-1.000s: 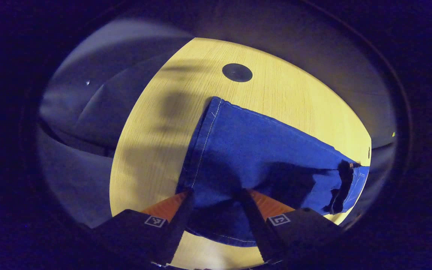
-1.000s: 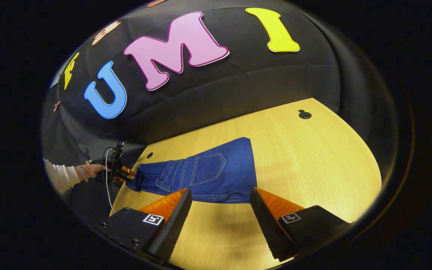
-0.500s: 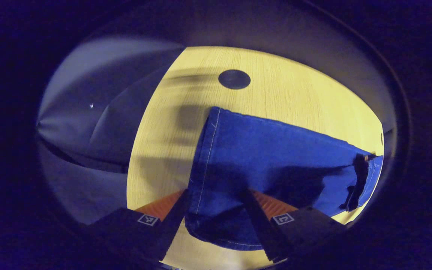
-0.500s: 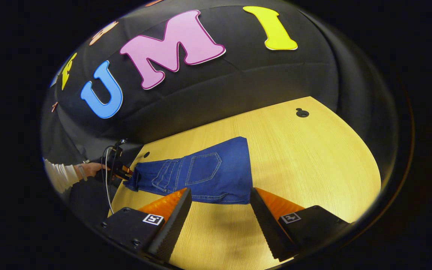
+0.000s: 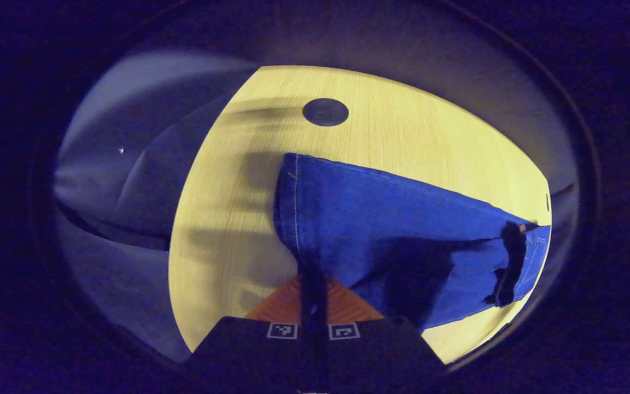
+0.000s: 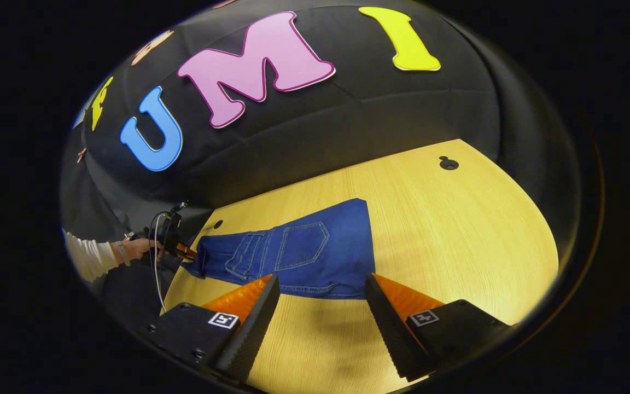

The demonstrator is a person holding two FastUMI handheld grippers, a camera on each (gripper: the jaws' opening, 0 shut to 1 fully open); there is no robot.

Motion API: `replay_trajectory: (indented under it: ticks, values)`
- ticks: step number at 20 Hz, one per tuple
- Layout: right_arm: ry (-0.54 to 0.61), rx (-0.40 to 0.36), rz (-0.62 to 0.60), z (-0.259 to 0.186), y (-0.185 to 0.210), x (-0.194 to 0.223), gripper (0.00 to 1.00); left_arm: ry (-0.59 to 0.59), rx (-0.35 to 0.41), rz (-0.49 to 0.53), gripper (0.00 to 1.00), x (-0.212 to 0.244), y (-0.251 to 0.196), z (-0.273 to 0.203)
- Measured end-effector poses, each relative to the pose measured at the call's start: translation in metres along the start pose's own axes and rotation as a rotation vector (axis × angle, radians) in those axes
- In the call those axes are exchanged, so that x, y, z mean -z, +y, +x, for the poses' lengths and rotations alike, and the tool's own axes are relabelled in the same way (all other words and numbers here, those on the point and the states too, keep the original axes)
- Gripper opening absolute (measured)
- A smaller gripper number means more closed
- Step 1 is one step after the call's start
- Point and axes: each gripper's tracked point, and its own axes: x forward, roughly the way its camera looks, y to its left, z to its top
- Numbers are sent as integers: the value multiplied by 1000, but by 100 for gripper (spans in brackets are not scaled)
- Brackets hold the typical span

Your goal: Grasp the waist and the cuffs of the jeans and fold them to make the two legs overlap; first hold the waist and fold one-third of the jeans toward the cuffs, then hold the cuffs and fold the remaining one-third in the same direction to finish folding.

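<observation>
Left gripper view: left gripper (image 5: 313, 284) clamped on the blue denim jeans' (image 5: 391, 219) cuff hem at 6 o'clock. Legs overlapped, waist third apparently folded; cuff fold remained. Right gripper (image 6: 320, 306) stood apart, empty.

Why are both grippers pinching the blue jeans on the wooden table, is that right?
Not quite. The left gripper is shut on the jeans at the cuff on the wooden table. The right gripper, in the right gripper view, is open and holds nothing.
</observation>
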Motion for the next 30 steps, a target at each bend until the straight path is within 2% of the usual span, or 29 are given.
replay_trajectory:
  ticks: [5,8,11,13,15,16,18,19,21,23,24,27,30]
  values:
    - [-26,-4,14,-3,-3,-11,96,-18,198,-2,6,1,-55,-53]
    - [-41,-13,24,-6,-4,-17,96,-54,351,17,6,1,-127,-105]
    - [-64,-27,31,-12,-2,-24,96,-63,481,113,6,11,-201,-149]
    - [-77,-25,20,-21,-7,-26,96,-56,560,202,6,28,-267,-168]
    - [-84,-15,16,-32,-15,-25,96,-61,615,297,9,45,-331,-177]
    - [-88,-6,18,-39,-22,-24,96,-50,656,326,6,54,-362,-180]
    - [-108,15,33,-54,-36,-27,96,-23,748,328,6,64,-417,-181]
    - [-118,24,46,-61,-43,-27,96,-9,771,329,6,67,-440,-170]
    - [-132,43,67,-74,-56,-28,96,48,721,334,6,78,-457,-119]
    - [-145,61,73,-84,-68,-29,96,112,604,349,6,84,-451,-62]
    - [-147,66,74,-89,-73,-28,96,130,569,346,6,83,-450,-41]
    - [-146,75,84,-97,-86,-24,96,112,560,349,6,89,-469,-11]
    - [-140,67,93,-99,-94,-23,96,143,491,330,9,108,-467,18]
